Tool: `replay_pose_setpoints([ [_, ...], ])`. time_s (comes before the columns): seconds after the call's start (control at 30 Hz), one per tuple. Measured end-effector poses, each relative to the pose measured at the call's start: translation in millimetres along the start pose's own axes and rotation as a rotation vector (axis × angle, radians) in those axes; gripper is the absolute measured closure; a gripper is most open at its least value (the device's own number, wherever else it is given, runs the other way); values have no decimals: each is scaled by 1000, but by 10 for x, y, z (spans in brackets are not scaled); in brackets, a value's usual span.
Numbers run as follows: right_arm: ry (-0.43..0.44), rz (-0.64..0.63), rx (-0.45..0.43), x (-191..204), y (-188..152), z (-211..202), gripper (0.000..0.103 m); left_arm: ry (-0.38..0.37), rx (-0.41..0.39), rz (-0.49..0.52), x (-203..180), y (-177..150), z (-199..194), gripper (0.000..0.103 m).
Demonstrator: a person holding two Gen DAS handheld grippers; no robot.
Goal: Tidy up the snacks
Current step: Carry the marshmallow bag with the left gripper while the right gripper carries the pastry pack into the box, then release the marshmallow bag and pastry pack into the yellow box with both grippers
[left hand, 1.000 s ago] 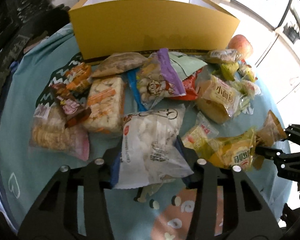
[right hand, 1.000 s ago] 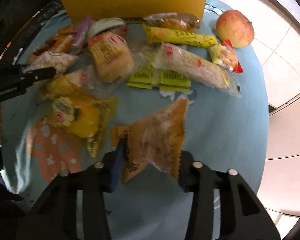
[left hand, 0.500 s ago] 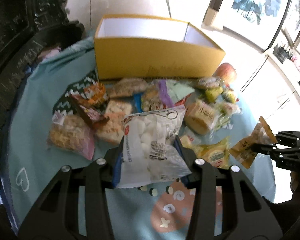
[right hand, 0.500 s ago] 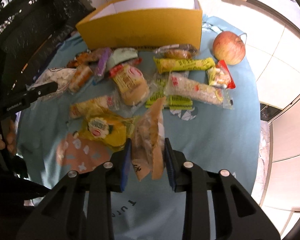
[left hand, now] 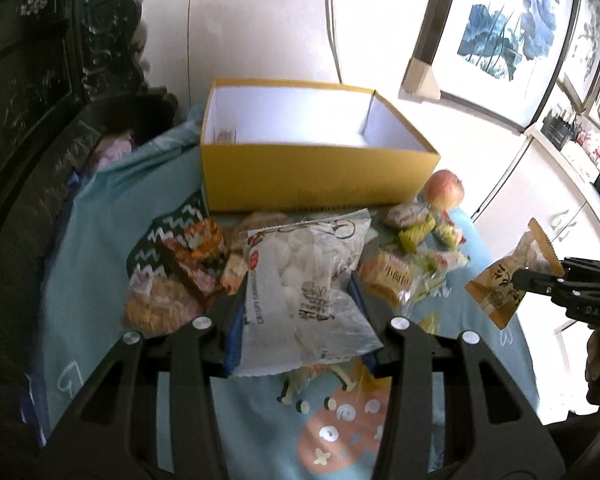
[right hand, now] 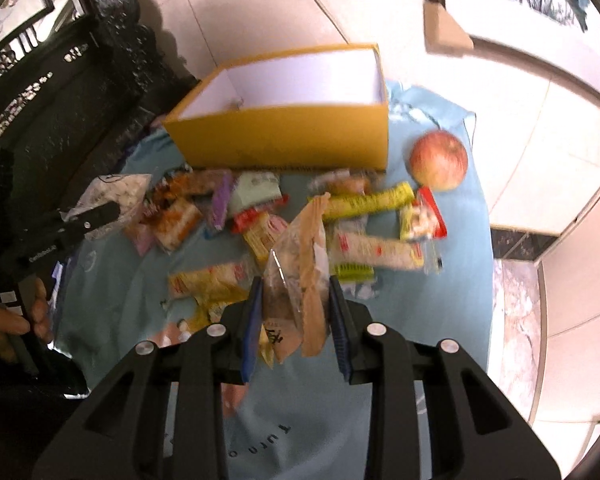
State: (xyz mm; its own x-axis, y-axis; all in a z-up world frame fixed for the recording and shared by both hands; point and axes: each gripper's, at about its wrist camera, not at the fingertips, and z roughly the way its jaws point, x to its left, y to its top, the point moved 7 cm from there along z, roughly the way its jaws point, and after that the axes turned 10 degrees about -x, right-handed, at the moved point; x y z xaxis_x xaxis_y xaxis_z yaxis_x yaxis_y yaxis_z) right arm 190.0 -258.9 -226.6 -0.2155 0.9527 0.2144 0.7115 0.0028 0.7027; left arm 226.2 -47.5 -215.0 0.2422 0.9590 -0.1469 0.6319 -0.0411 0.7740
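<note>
Left wrist view: left gripper (left hand: 300, 312) clamped on clear bag of white puffs (left hand: 308, 280), bag lifted off blue cloth (left hand: 100, 216). Right gripper (right hand: 296, 312) pinches brown snack packet (right hand: 300, 268), also raised above table; its jaws closed further on packet in the past second. Yellow box (left hand: 312, 176) sits open at far side of cloth, white inside. Remaining snacks (right hand: 364, 220) lie scattered between box and grippers. Apple (right hand: 439, 160) rests beside box's right corner
</note>
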Motion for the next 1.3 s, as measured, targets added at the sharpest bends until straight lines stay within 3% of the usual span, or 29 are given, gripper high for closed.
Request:
replay_pose_setpoints([
  [0.37,10,-51,-193,148,1190,-257,72,61,-117,41,-146,987,-9,57],
  [0.57,-2,-85,-253,181,1662,-296,72,74,-149,44,-217,1372,85,57],
  [0.8,-16,-93,-265,170,1912,-210,72,86,-154,38,-191,1606,261,57],
  [1.3,-42,-99,-234,84,2095,217,72,97,-134,47,-57,1798,679,57],
])
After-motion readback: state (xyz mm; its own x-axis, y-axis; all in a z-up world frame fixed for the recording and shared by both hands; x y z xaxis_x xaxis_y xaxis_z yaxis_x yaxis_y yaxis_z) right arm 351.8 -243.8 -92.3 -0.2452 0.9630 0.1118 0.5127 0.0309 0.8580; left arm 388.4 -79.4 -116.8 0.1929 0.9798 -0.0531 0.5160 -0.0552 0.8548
